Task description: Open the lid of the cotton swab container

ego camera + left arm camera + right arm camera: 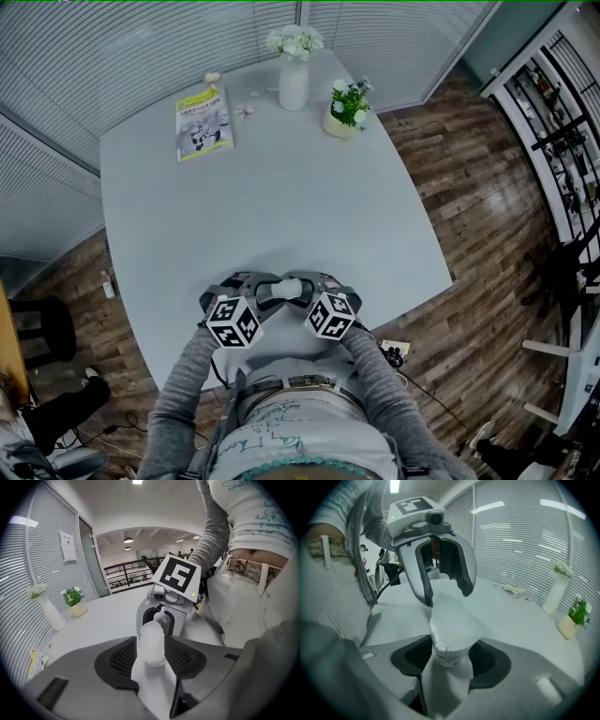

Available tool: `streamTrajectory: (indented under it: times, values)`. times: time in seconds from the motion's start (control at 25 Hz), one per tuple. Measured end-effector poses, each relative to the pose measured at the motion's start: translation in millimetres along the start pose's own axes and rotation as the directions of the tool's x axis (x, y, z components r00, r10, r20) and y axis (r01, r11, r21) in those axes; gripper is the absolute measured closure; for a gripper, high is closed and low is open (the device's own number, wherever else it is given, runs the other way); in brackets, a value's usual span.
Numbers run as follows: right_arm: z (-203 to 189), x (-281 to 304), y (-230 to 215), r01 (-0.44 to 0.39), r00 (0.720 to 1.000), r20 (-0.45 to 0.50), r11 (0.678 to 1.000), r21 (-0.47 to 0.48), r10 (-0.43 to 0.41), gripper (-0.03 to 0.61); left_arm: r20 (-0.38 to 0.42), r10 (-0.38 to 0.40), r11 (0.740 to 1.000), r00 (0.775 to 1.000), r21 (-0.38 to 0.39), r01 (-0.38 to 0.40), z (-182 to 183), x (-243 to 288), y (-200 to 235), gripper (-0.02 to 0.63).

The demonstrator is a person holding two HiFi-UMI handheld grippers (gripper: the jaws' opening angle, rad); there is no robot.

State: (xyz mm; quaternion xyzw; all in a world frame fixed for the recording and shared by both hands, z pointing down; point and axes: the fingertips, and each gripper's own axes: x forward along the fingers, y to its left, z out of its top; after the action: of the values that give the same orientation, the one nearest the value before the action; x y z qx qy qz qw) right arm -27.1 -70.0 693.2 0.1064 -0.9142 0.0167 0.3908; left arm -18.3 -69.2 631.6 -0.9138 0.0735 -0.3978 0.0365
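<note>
Left gripper [152, 657]: clenched on the translucent lid [152, 641], facing the right gripper.
Right gripper [450, 660]: grasping the body of the cotton swab container [449, 654].
Lid: tilted up at one side, swab tips [437, 638] showing beneath.
Container's place: between both grippers, over the near edge of the grey table [281, 187].

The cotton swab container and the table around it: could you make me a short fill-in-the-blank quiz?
White swab heads show at the container's rim, so its lid is ___.
The white vase holds ___.
In the head view the booklet lies ___ of the vase.
The small pot beside the vase holds a green ___.
Missing words: open; flowers; left; plant.
</note>
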Motion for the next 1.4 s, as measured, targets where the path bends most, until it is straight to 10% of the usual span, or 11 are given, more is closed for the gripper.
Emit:
streamTrajectory:
  times: [1.4]
  values:
    - [-9, -13, -7, 0.079, 0.996, -0.038, 0.994, 0.072, -0.077, 0.337, 0.006, 0.132, 0.977, 0.991, -0.167, -0.130, 1, -6, 47, 0.583]
